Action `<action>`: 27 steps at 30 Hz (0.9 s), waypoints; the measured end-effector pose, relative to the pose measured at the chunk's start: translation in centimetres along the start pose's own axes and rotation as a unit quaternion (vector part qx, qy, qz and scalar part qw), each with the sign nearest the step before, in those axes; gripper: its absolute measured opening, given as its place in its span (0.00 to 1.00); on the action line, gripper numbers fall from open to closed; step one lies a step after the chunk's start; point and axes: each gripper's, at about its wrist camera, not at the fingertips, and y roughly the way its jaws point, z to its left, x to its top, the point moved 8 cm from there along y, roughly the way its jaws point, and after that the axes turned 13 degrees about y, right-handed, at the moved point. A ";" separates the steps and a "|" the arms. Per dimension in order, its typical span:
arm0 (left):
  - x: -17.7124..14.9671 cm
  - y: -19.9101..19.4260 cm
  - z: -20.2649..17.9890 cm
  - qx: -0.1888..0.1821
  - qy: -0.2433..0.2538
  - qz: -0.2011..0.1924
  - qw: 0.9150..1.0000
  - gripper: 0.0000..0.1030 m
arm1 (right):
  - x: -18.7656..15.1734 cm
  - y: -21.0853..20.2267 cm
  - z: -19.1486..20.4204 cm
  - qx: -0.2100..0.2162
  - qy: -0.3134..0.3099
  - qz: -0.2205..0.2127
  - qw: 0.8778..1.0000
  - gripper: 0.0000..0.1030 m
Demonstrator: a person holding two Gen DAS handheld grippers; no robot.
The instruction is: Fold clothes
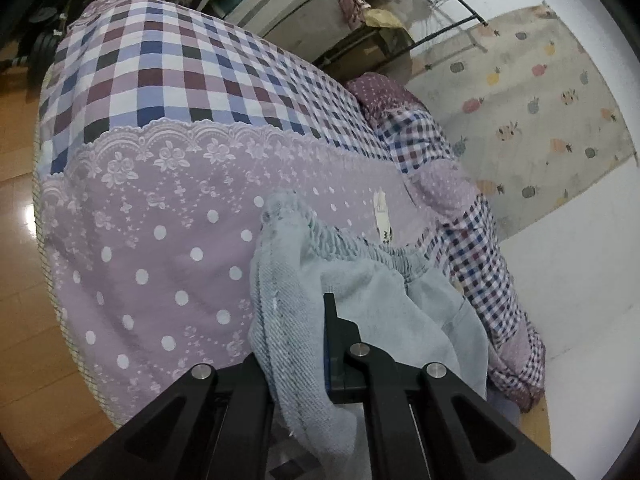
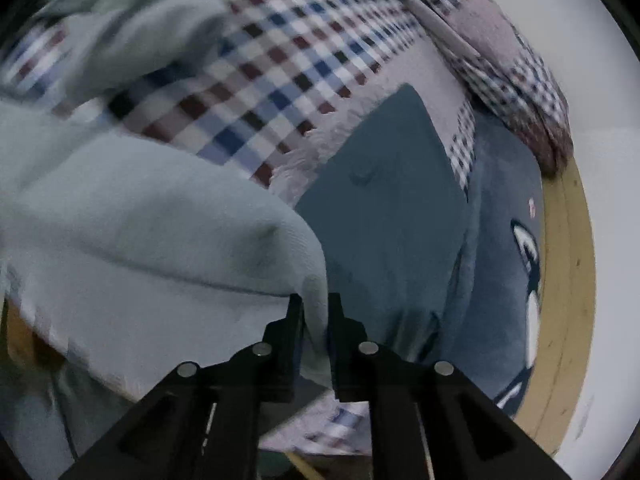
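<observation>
Two grippers pinching one pale blue garment above a covered bed, fold incomplete.

Left gripper [image 1: 304, 344], low centre of its frame, is clamped on a hemmed edge of the pale blue garment [image 1: 360, 280]; right gripper [image 2: 314, 320] is nipped narrowly on another fold of it. The cloth hangs bunched and creased, so flattening and folding appear left to do. Only the left view shows the checked bedspread [image 1: 160, 80] whole and the patterned wall cloth [image 1: 540, 112]; only the right view shows a dark blue item [image 2: 500, 220] at right.
</observation>
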 end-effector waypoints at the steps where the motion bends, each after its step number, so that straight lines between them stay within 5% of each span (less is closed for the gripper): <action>1: -0.1 -0.1 0.1 -0.003 -0.003 0.004 1.000 0.01 | 0.2 0.7 0.2 -0.005 0.005 0.006 1.000 0.19; 3: -0.2 -0.2 0.4 -0.015 -0.016 0.009 1.000 0.01 | -0.1 1.9 0.9 -0.006 -0.010 0.032 0.999 0.38; 7: -0.4 -0.9 0.4 -0.045 -0.032 0.014 0.998 0.02 | -0.7 0.7 0.7 -0.020 -0.036 0.035 0.999 0.47; 12: -0.1 -2.6 -1.3 -0.074 -0.009 0.005 0.997 0.12 | -0.9 -3.7 -3.2 0.022 0.111 -0.046 0.993 0.73; 15: 0.1 -3.8 -2.7 -0.084 0.020 -0.003 0.996 0.24 | -2.8 -4.7 -3.8 0.105 0.209 -0.069 0.970 0.74; 19: 0.8 -5.6 -4.3 -0.084 0.056 -0.011 0.995 0.25 | -6.3 -2.0 -1.6 0.202 0.293 -0.043 0.933 0.74; 24: 1.2 -6.9 -4.6 -0.056 0.092 -0.005 0.994 0.26 | -10.8 4.0 0.4 0.236 0.379 0.018 0.895 0.74; 27: 0.0 -5.1 -3.1 -0.013 0.105 0.048 0.993 0.43 | -12.0 6.2 0.7 0.252 0.417 0.026 0.873 0.74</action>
